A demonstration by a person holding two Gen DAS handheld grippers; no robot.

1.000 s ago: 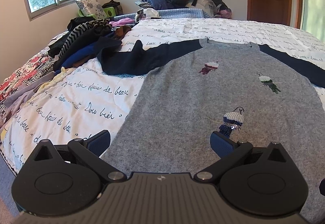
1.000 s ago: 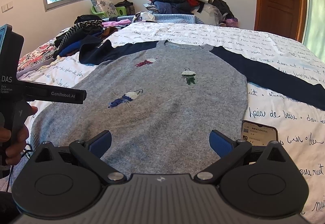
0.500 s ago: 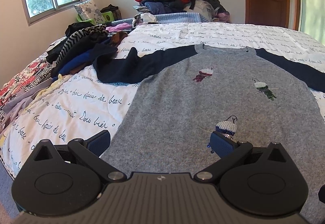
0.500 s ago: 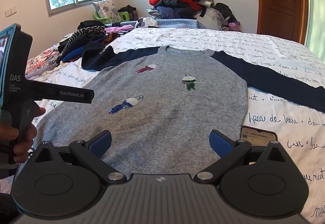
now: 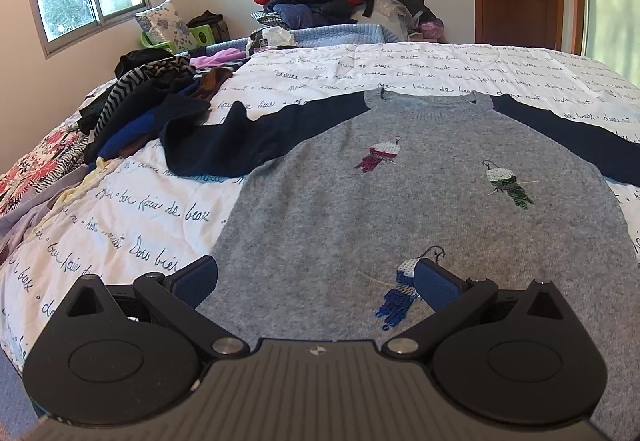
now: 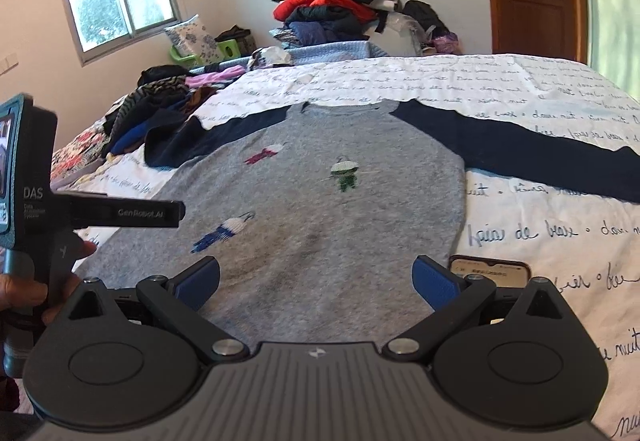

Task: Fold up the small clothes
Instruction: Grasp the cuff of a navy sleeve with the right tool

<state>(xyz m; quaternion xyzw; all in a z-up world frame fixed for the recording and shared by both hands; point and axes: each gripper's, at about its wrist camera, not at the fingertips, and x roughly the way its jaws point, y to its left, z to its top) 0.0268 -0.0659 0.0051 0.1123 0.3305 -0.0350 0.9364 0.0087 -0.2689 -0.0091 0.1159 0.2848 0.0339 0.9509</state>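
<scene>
Pulling both hand-held grippers back/up vs 1 s ago: left [image 5: 316,279] & right [image 6: 316,279] gaping wide, holding nothing. Lying flat on bed [image 5: 120,217], sweater [image 5: 400,201] w/ sleeves spread (phone [image 6: 488,270] beside hem). Probably lining up 1st fold.

Both wrist views low over the bed's near edge, facing the far wall, sharing the sweater [image 5: 400,209].

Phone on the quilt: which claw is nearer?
Right. The right claw hovers with the phone just beside its right finger; the left claw is over the sweater's left hem, farther off.
</scene>
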